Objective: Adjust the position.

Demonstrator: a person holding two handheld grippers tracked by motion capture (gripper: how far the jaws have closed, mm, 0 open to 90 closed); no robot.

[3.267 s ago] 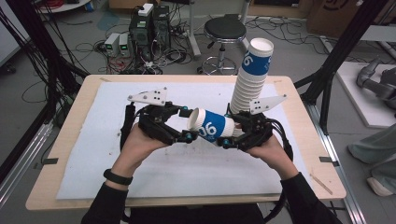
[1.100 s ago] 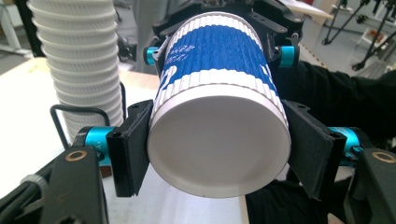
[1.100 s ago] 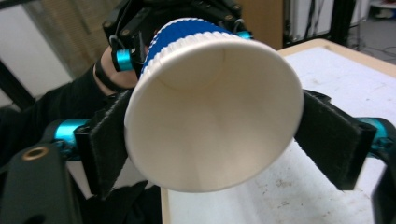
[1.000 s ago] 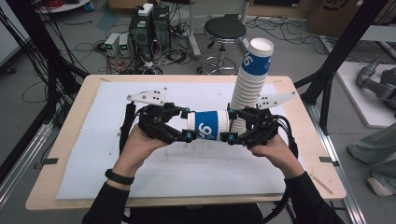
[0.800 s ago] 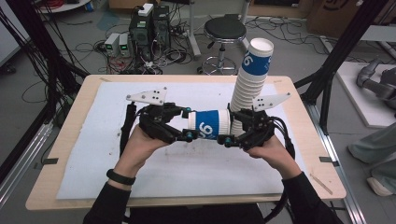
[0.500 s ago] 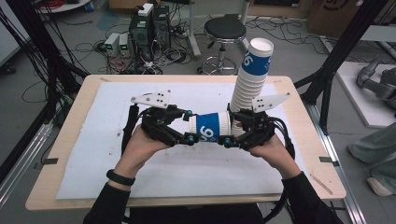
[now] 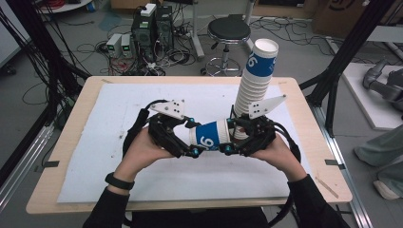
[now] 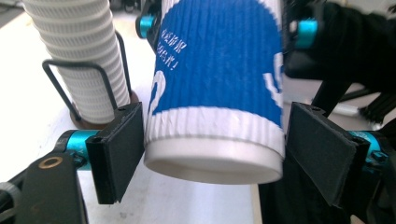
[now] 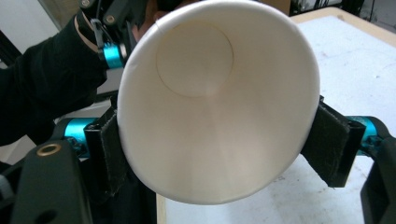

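cup: a blue-and-white ribbed paper cup (image 7: 211,136) lies sideways in the air between our two grippers, above the white mat (image 7: 109,156), just in front of the stack (image 7: 256,78).
left gripper: our left gripper (image 8: 212,154) has just been opening; its pads stand off the cup's base end, a slim gap on each side, so nothing is gripped there.
right gripper: our right gripper (image 9: 219,140) has just been closing and now pinches the cup's open rim from both sides, so it carries the cup.
weight: we judge it very light.
stiffness: thin paper wall; the rim will likely go oval under a hard squeeze.
grip: the ribbed sleeve should give friction, not slip.
where to hold: rim or base, where the wall is stiffest.
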